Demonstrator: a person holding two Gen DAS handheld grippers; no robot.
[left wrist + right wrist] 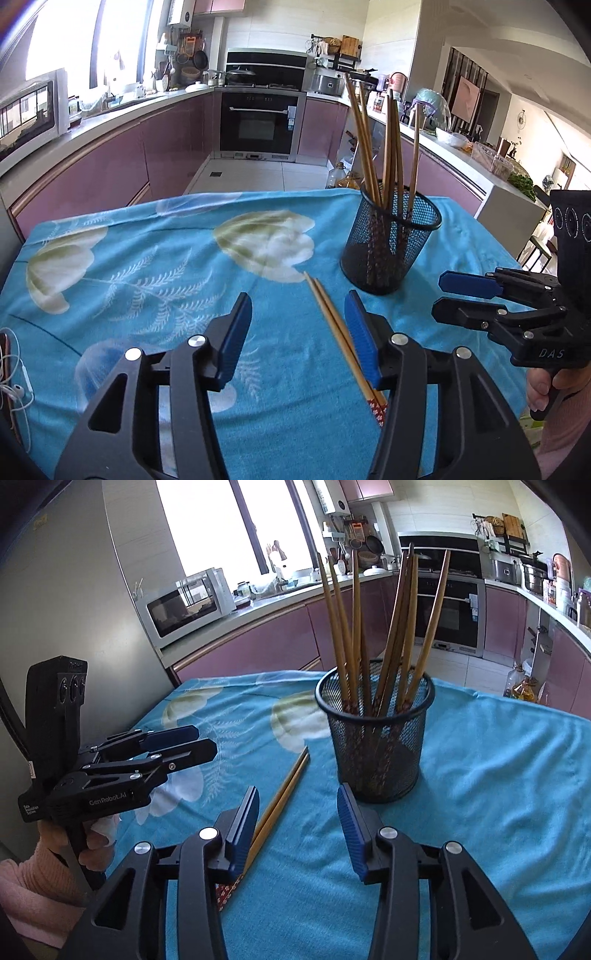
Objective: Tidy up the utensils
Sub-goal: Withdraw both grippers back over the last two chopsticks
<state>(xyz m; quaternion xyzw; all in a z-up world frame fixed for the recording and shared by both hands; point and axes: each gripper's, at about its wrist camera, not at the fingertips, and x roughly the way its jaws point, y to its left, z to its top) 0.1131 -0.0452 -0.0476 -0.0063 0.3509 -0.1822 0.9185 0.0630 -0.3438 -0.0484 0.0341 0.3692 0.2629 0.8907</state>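
Chopsticks (pixel 341 332), a loose pair, lie flat on the blue floral cloth (pixel 147 258) before us, just beside the black mesh holder (pixel 388 243) where the other chopsticks (pixel 369 635) stand upright. Our left gripper (pixel 299 343) and right gripper (pixel 297 830) both stand apart, gripping nothing.

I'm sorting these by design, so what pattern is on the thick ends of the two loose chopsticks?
Dark red with small white flowers on the loose chopsticks, clearest in the left wrist view.

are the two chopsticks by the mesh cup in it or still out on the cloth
Out. The chopstick pair lies flat on the blue cloth beside the upright mesh cup, which holds several other chopsticks.
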